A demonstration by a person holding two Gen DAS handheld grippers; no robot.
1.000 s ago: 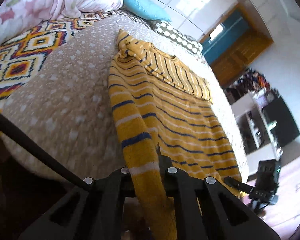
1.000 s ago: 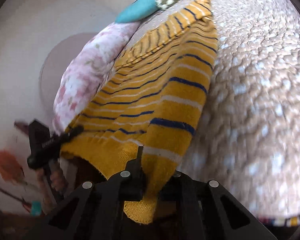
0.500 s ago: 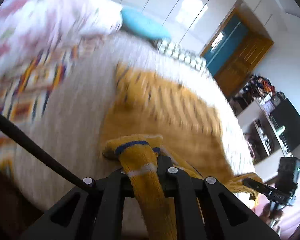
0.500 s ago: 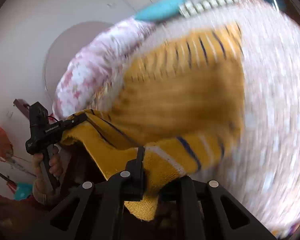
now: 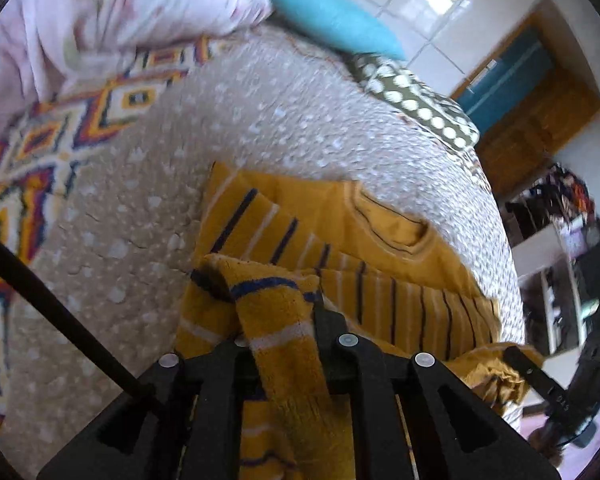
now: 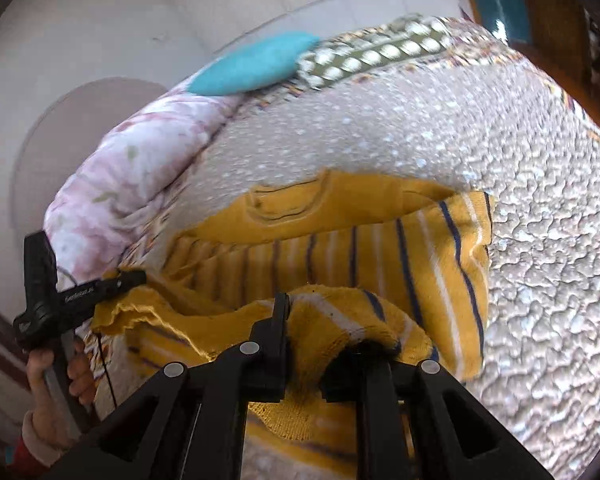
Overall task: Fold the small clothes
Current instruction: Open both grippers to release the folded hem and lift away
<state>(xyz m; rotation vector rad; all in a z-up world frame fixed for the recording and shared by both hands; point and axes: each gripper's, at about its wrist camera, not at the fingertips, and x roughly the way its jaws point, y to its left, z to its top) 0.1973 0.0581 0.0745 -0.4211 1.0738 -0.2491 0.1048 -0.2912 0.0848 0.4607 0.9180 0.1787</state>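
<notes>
A yellow sweater (image 5: 380,236) with navy and white stripes lies on a bed covered by a beige dotted bedspread (image 5: 236,128). Its lower part is doubled up over the chest, the neckline showing toward the pillows. The left hand-held gripper (image 5: 284,332) pinches a striped fold of the sweater's hem, its jaws nearly together on the cloth. The right hand-held gripper (image 6: 316,332) has the opposite hem corner between its jaws, which have just been opening a little; the knit drapes over the fingers. In the right wrist view a hand (image 6: 56,396) holds the left tool's handle. A teal pillow (image 5: 332,16), a spotted pillow (image 5: 416,108) and a floral quilt (image 5: 132,12) sit at the bed's head.
</notes>
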